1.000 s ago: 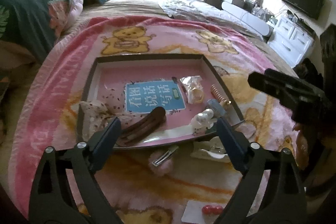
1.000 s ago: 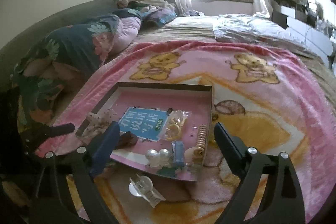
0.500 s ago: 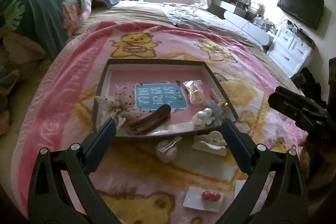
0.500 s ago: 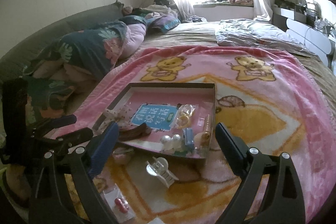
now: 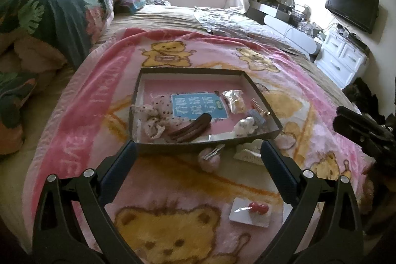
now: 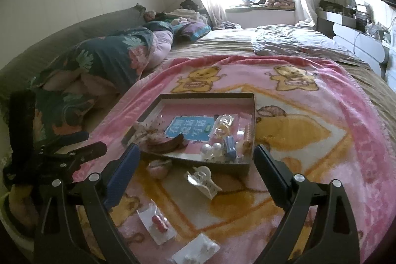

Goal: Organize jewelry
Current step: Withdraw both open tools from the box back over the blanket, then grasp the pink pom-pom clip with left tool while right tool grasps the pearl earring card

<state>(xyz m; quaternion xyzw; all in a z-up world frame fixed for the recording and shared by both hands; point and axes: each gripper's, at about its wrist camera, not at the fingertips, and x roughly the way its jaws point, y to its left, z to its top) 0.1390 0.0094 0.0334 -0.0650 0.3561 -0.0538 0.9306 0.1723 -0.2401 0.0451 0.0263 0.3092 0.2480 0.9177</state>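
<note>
grippers have both drawn back and up from the tray (image 5: 205,147) since a second ago, so more blanket (image 5: 81,100) shows in front of it: the red bead card (image 5: 250,212) now sits wholly in the left view, and a second white card (image 6: 196,250) has come into the right view. nothing in the tray has shifted.

left gripper (image 5: 198,151) hangs over the blanket just in front of the tray, jaws spread wide, holding nothing. right gripper (image 6: 196,155) is likewise spread and empty, also just in front of the tray.

inside the tray: a dotted bow (image 5: 154,115) at its left side, a brown clip (image 5: 191,129) beside the bow toward the near wall, a blue label (image 5: 198,108) in the middle of the floor, a clear bag (image 5: 235,100) right of the label, pearls (image 6: 210,149) and a blue clip (image 6: 230,149) by the near wall, and a coil tie (image 6: 247,131) along the right wall.

outside, just in front of the tray's near wall, lie a pink pompom clip (image 5: 210,158) and a white claw clip (image 6: 203,178); the bead card lies farther from the tray, the white card farthest.
</note>
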